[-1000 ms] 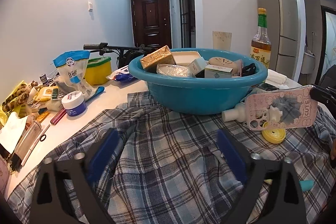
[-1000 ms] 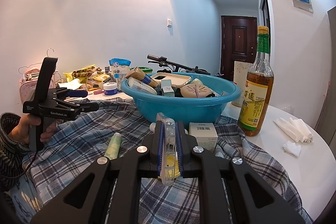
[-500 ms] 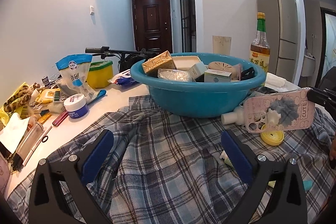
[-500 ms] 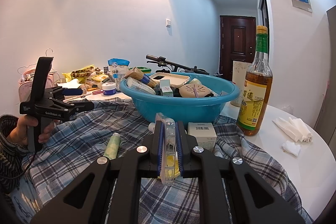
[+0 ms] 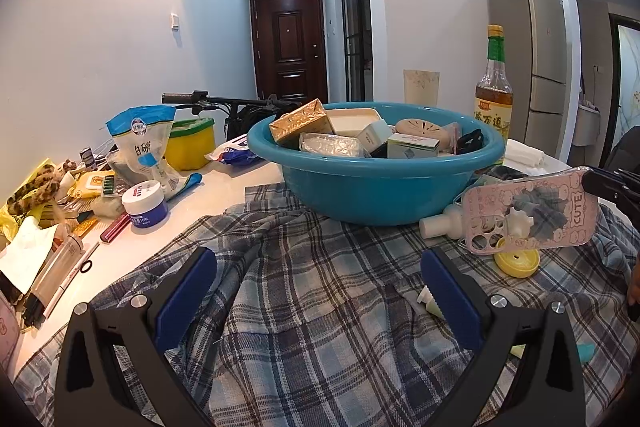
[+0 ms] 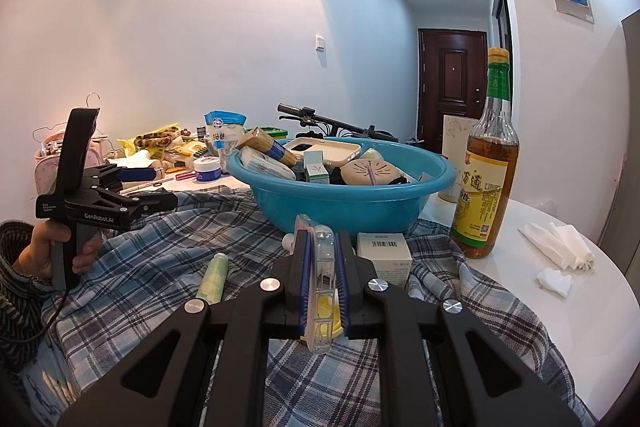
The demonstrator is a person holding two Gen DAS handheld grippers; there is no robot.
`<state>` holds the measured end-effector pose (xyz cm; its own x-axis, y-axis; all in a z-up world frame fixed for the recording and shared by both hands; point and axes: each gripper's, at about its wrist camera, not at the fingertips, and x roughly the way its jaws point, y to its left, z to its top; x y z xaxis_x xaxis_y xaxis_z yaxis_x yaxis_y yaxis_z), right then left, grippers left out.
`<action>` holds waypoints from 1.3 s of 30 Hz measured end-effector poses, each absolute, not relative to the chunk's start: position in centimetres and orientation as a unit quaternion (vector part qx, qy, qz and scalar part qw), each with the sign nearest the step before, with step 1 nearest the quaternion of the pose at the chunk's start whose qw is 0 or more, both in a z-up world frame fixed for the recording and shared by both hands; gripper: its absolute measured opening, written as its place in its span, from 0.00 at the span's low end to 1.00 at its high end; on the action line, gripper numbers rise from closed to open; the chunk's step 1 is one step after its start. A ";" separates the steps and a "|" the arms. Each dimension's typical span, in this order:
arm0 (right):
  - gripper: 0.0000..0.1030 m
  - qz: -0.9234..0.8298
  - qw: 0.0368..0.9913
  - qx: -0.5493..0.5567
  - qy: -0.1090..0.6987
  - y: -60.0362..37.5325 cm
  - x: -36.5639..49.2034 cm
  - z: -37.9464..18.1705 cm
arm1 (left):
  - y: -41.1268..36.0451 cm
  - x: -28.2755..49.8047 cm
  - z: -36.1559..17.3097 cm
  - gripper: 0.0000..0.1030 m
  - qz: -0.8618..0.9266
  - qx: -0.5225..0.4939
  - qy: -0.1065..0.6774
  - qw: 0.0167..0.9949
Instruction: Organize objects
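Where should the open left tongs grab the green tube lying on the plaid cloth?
Take the green tube across its middle, coming from above. It lies flat on the plaid cloth with its cap toward the basin, long sides clear; the body is narrow enough to pinch.

Left gripper (image 5: 318, 301): jaws spread wide, nothing between them, pointing slightly downward, held by a hand (image 6: 60, 253) with a striped sleeve (image 6: 16, 291) at the wrist. Right gripper (image 6: 322, 281): jaws clamped tight on a thin clear item held edge-on.

Pale green tube (image 5: 430, 301) half behind the left gripper's fingers (image 5: 450, 301); bottle (image 5: 493, 115) base behind the basin (image 5: 372, 183).
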<state>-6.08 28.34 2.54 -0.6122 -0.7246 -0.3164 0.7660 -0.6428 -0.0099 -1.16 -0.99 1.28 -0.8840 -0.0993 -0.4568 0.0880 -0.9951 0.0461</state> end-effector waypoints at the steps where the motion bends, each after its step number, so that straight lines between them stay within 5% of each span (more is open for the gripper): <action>1: 0.10 -0.895 0.416 0.143 0.072 28.4 -6.1 2.5 | -1.0 -1.2 1.3 1.00 -0.970 0.236 -0.012 0.048; 39: 0.10 -0.898 0.418 0.128 0.055 29.9 -5.6 3.3 | -0.8 -1.2 1.4 1.00 -0.970 0.238 -0.014 0.046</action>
